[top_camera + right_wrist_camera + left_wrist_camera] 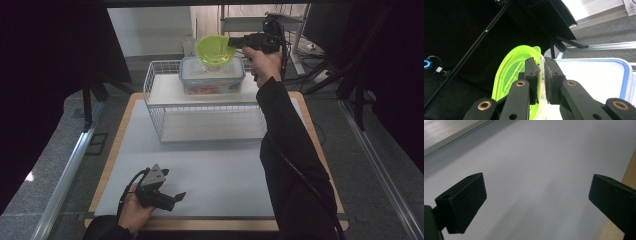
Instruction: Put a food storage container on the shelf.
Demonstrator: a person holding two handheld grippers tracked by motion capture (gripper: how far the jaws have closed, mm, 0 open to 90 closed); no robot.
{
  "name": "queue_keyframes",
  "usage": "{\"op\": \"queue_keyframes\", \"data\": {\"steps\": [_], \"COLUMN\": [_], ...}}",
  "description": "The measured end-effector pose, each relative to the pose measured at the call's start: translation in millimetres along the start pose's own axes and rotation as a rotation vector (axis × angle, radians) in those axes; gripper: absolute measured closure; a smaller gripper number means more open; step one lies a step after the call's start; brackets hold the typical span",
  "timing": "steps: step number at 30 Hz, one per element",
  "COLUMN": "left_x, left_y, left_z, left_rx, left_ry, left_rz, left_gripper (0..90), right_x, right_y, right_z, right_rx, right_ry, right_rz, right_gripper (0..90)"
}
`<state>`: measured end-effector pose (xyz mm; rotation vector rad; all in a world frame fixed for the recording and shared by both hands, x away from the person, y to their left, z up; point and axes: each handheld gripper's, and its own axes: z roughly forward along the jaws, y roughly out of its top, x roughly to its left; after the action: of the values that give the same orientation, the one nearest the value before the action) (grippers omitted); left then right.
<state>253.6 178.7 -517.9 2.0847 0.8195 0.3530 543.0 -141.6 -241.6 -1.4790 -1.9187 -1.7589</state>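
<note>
Translucent lime-green bowl [214,49], tilted on edge, above the blue-rimmed lidded container [212,76].

Open white mat [215,175] spans table front, 6 o'clock to centre: free passage. Wire basket rack [165,107] blocks 12 o'clock. Lidded clear container [212,75] occupies rack top, green bowl [214,49] just above it. Right forearm [287,150] bars 3 o'clock side. Left gripper [172,197] at 7 o'clock, jaws apart over bare mat.

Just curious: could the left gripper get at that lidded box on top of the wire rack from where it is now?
Probably not without a long reach: the left gripper sits open at the table's near edge, far from the box.
</note>
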Motion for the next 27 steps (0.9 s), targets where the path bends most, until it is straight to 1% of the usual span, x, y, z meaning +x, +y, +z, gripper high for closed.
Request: {"op": "queue_keyframes", "data": {"steps": [4, 5, 8, 11, 17, 19, 22, 25, 27], "left_x": [0.0, -0.1, -0.2, -0.3, -0.5, -0.8, -0.7, -0.7, -0.7], "left_y": [-0.2, -0.1, -0.2, -0.2, -0.5, -0.4, -0.4, -0.4, -0.5], "left_z": [-0.2, -0.2, -0.2, -0.3, -0.4, -0.3, -0.1, 0.0, 0.2], "left_rx": [-0.001, -0.001, -0.001, -0.002, -0.002, -0.001, 0.001, 0.001, 0.002], "left_ry": [-0.004, -0.004, -0.008, -0.012, -0.021, -0.021, -0.023, -0.023, -0.023], "left_rz": [-0.002, -0.002, -0.002, -0.003, -0.004, -0.001, -0.002, -0.003, -0.005], "left_gripper": [1.5, 1.5, 1.5, 1.5, 1.6, 1.6, 1.6, 1.6, 1.6], "right_x": [-5.0, -6.1, -8.2, -8.0, -7.7, -8.3, -9.0, -9.8, -10.2], "right_y": [0.5, 0.6, 0.3, 0.9, 1.9, 1.9, 1.9, 1.5, 1.6], "right_z": [8.0, 10.4, 15.7, 19.1, 25.3, 26.9, 27.8, 28.2, 27.6], "right_rx": [0.007, 0.009, 0.009, -0.001, -0.020, -0.022, -0.023, -0.026, -0.026], "right_ry": [-0.019, -0.030, -0.030, -0.040, -0.082, -0.086, -0.101, -0.098, -0.096], "right_rz": [0.011, 0.014, 0.025, 0.031, 0.013, 0.017, 0.003, -0.001, -0.018], "right_gripper": [82.3, 82.2, 81.8, 81.4, 80.0, 79.0, 76.7, 73.1, 69.2]}}
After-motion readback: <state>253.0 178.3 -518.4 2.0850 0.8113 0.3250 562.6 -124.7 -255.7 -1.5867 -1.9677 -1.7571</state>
